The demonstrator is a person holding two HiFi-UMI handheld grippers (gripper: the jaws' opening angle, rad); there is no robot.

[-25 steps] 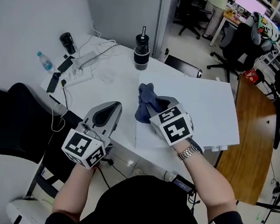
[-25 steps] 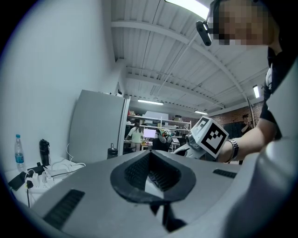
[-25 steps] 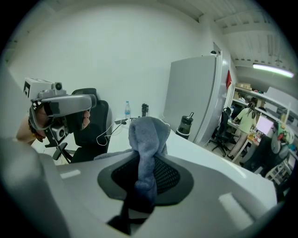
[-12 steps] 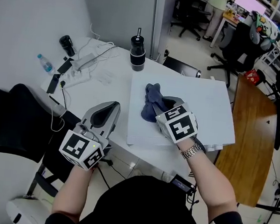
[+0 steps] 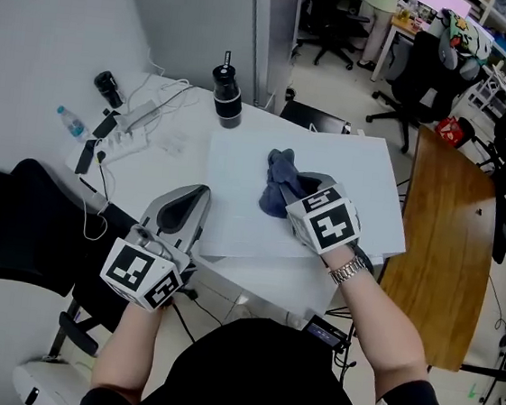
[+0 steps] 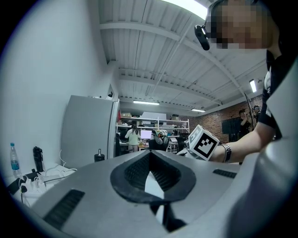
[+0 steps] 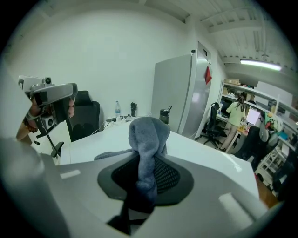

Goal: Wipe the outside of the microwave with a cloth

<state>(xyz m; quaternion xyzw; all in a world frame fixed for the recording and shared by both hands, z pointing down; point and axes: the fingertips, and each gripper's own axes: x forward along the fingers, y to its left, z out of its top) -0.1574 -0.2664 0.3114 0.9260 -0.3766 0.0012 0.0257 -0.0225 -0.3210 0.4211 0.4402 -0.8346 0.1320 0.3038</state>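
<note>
Blue cloth point(image 5: 278, 168) clamped in right tongs point(image 5: 283, 191), its length in line with them, on microwave point(image 5: 347, 171), left tongs point(image 5: 187, 209) closed, empty.

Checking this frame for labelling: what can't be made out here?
1. White box-shaped microwave: the head view shows only its top; door and sides lie below its edges.
2. Blue-grey fabric cloth: its lower end, and whether it touches the top, is covered by the right hand-held gripper in the head view and right gripper view.
3. Clear plastic bottle: label too small, head view.
</note>
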